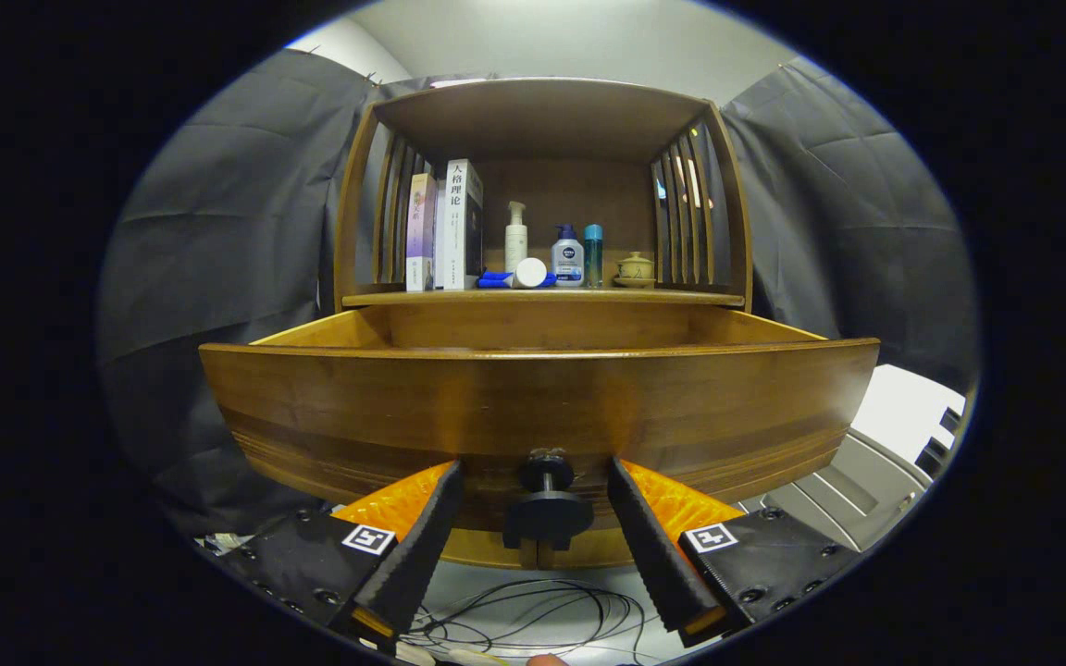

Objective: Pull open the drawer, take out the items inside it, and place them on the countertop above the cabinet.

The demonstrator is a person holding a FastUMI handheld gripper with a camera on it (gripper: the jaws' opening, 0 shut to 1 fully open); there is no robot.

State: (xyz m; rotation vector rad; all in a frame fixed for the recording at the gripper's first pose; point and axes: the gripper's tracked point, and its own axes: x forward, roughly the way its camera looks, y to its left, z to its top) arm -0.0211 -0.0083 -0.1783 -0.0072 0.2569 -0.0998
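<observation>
The wooden drawer of the cabinet stands pulled out towards me. Its tall front panel hides whatever lies inside. The dark round knob on the front sits between my fingers, with a gap on each side. My gripper is open, its fingertips close to the drawer front and touching nothing. Above the drawer runs the countertop, under a slatted wooden hutch.
On the countertop stand books, a white pump bottle, a white cylinder on a blue cloth, a blue-capped bottle, a teal bottle and a lidded ceramic cup. Cables lie on the floor below.
</observation>
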